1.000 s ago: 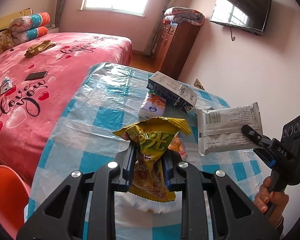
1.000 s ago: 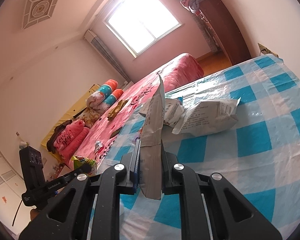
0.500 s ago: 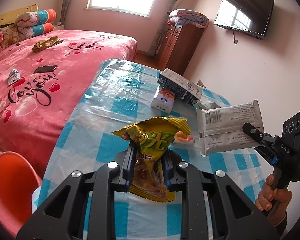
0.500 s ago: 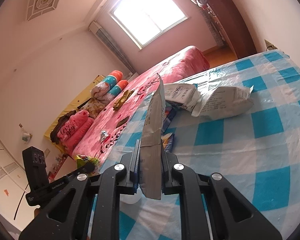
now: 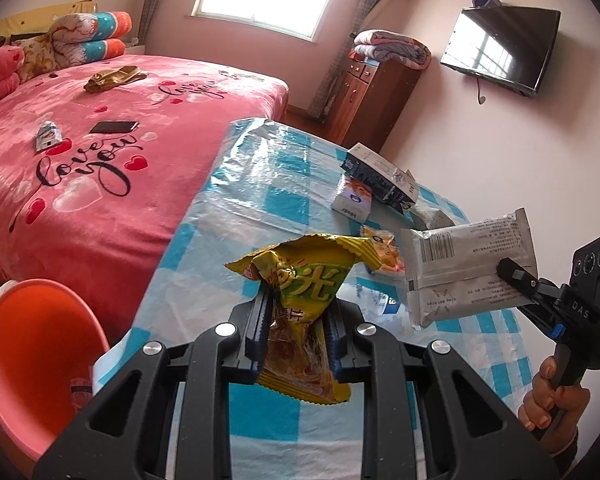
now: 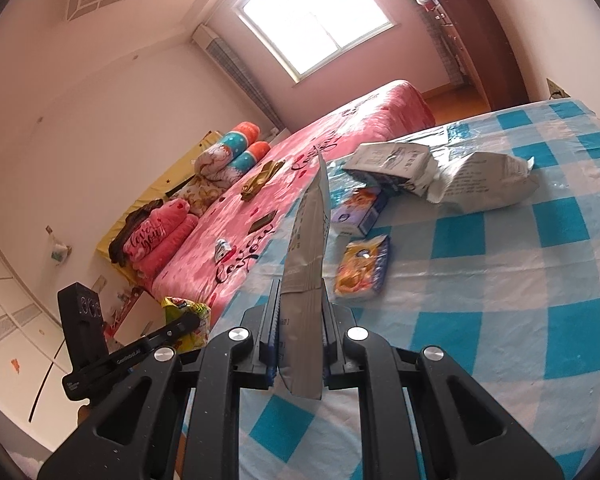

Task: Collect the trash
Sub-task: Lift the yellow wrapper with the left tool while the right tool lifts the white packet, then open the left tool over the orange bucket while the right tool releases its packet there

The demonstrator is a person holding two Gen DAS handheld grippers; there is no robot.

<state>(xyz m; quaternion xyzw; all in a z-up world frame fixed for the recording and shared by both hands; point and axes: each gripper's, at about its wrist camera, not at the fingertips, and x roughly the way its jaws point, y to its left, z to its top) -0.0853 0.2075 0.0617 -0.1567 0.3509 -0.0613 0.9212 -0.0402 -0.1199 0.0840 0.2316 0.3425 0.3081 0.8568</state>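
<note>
Both tools have drawn back over the bench; left tool pinches a light, crinkly yellow wrapper mid-body; right tool pinches a flimsy grey packet near its lower end.

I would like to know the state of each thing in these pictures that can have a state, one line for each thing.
left gripper: shut on the yellow snack bag, held above the table.
right gripper: shut on the silver wrapper, held in the air.
orange bin: open, beside the table.
dark carton: lying on the table.
crumpled white bag: lying on the table.
television: off.
</note>
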